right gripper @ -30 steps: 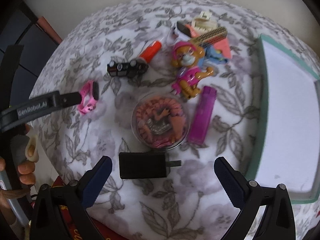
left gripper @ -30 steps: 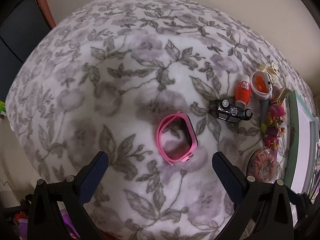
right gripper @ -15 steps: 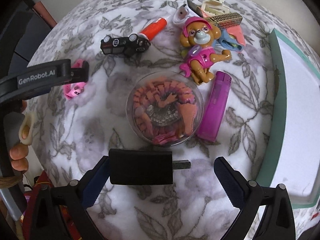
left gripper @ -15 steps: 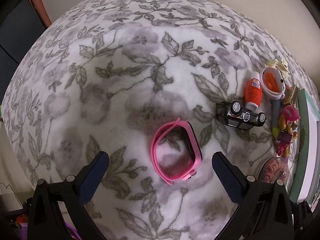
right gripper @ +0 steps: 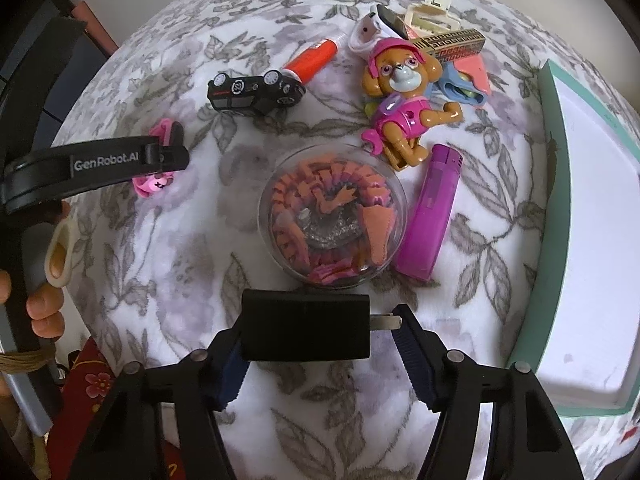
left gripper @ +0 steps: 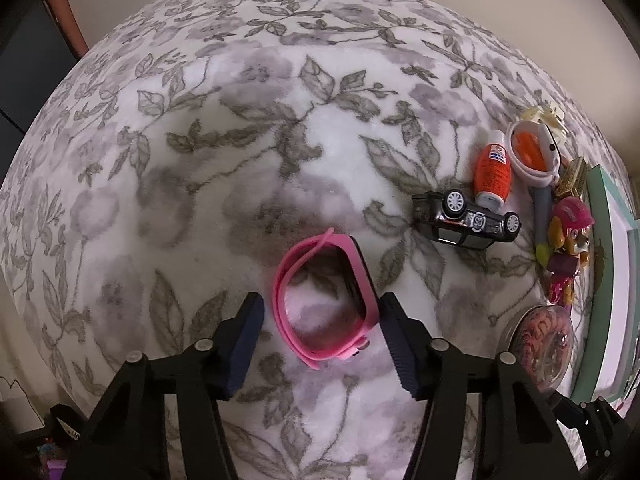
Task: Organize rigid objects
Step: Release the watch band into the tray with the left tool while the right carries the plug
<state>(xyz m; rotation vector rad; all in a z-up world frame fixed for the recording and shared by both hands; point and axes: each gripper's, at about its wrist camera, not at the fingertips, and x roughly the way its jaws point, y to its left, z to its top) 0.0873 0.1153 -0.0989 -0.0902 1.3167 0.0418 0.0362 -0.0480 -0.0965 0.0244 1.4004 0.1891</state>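
A pink watch band lies on the floral blanket between the fingers of my left gripper. The jaws have narrowed around it; the right pad touches the band and the left pad stands just off it. In the right wrist view a black plug adapter lies between the fingers of my right gripper. The left pad touches the adapter body and the right pad sits at its metal prongs. The left gripper also shows there, over the pink band.
A black toy car, an orange tube, a dog figure, a purple lighter and a round clear case lie on the blanket. A teal-rimmed white tray stands at the right.
Both grippers have moved down and forward and their jaws have narrowed, the left around the pink band, the right around the black adapter.
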